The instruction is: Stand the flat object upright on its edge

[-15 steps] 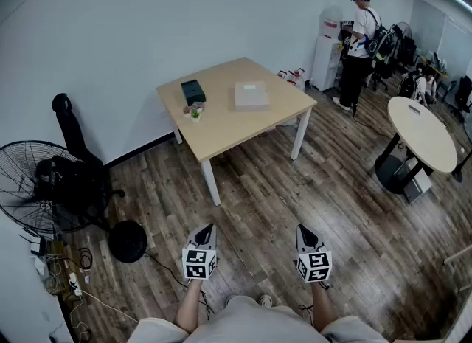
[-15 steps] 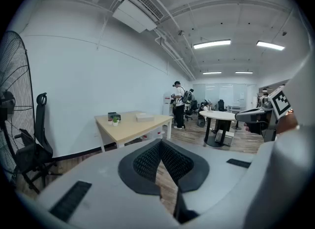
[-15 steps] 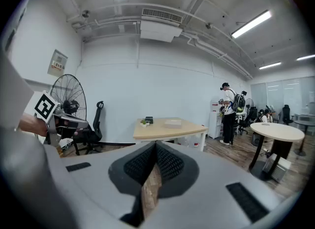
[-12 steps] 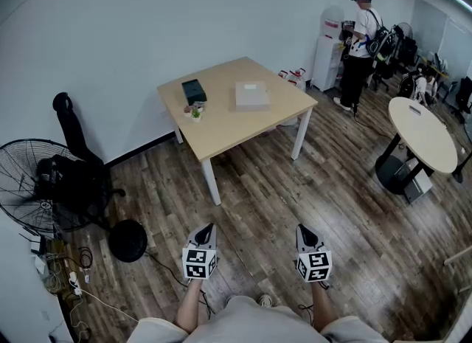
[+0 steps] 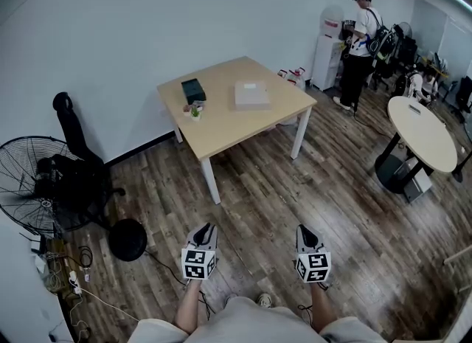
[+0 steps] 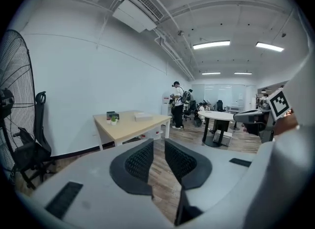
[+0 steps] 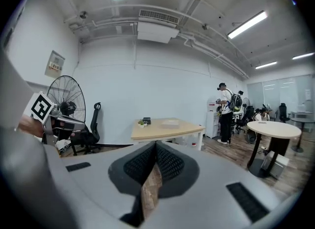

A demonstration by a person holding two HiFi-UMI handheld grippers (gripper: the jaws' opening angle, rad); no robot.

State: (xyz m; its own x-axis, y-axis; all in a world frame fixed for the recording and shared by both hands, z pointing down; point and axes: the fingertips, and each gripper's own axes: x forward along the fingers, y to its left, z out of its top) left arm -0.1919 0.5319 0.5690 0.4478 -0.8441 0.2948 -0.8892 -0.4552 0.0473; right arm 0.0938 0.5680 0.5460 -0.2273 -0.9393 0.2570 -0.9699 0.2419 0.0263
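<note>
The flat object is a pale box (image 5: 251,96) lying flat on the square wooden table (image 5: 221,131), far ahead of both grippers. It also shows small in the left gripper view (image 6: 143,116) and the right gripper view (image 7: 170,123). My left gripper (image 5: 207,228) and right gripper (image 5: 302,229) hang side by side over the wood floor, well short of the table. The left gripper (image 6: 158,142) has its jaws drawn together to a thin slit with nothing between them. The right gripper (image 7: 156,146) is shut, its tips meeting on nothing.
A dark box (image 5: 193,91) and a small potted plant (image 5: 195,111) stand at the table's left. A floor fan (image 5: 29,186), a black chair (image 5: 74,157) and cables (image 5: 66,279) sit at the left wall. At right are a round table (image 5: 422,131) and a standing person (image 5: 358,46).
</note>
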